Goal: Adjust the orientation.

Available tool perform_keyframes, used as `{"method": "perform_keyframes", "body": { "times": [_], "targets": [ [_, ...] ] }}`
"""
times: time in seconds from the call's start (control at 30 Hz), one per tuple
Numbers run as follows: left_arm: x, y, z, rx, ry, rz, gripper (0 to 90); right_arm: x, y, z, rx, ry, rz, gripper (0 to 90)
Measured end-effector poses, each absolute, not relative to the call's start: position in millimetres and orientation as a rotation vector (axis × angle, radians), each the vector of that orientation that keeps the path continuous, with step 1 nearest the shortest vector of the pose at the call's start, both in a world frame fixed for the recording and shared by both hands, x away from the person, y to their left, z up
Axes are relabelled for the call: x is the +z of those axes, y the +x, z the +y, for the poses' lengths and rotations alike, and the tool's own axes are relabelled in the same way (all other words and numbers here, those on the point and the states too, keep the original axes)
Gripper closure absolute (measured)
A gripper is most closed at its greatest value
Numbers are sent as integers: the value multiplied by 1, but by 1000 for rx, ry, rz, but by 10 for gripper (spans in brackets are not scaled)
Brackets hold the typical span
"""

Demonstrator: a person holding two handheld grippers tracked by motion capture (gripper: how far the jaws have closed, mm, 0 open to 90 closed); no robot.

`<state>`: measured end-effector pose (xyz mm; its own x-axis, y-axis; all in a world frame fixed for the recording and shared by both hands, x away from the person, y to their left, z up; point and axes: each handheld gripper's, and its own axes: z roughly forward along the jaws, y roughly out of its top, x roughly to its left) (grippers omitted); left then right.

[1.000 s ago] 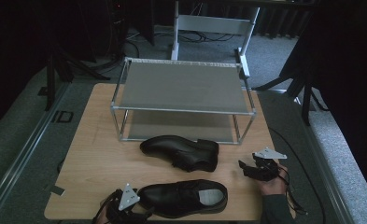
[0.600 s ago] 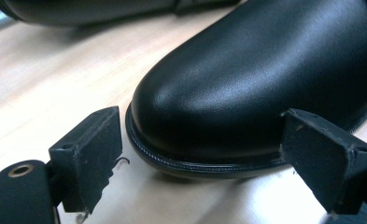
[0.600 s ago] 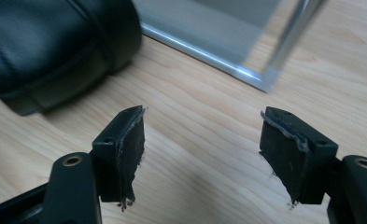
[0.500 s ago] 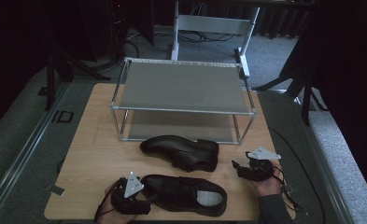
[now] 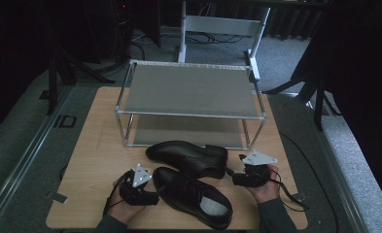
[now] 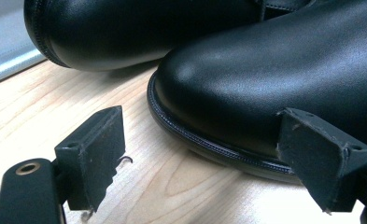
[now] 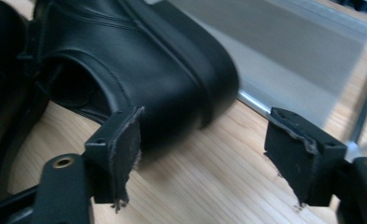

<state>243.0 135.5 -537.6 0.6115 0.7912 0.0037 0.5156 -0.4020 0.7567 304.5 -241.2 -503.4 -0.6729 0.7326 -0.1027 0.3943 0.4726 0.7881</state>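
Shoes: near shoe [image 5: 193, 196] sits at table's six o'clock, far shoe [image 5: 188, 158] touching behind it.
Left gripper [image 5: 147, 194]: your jaws gape at its toe.
Right gripper [image 5: 237, 175]: your jaws, just opening, stand empty by the far heel.

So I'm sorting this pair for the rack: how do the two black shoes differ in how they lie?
The near shoe lies slanted, toe toward the left gripper, its pale insole showing. The far shoe lies nearly parallel to the rack, its heel toward the right gripper. Both are black, glossy and upright on the table.
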Motion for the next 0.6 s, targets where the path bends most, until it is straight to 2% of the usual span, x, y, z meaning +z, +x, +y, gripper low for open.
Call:
{"method": "perform_keyframes", "body": {
  "times": [0.23, 0.4, 0.6],
  "targets": [
    [-539, 244, 136, 466, 2081, 1028, 156, -503, 308, -215, 1008, 837, 2342, 197],
    [-539, 246, 136, 458, 2073, 1031, 156, -504, 315, -207, 989, 811, 2363, 125],
    [-539, 247, 137, 449, 2070, 1030, 156, -505, 317, -201, 942, 784, 2382, 123]
  ]
}}
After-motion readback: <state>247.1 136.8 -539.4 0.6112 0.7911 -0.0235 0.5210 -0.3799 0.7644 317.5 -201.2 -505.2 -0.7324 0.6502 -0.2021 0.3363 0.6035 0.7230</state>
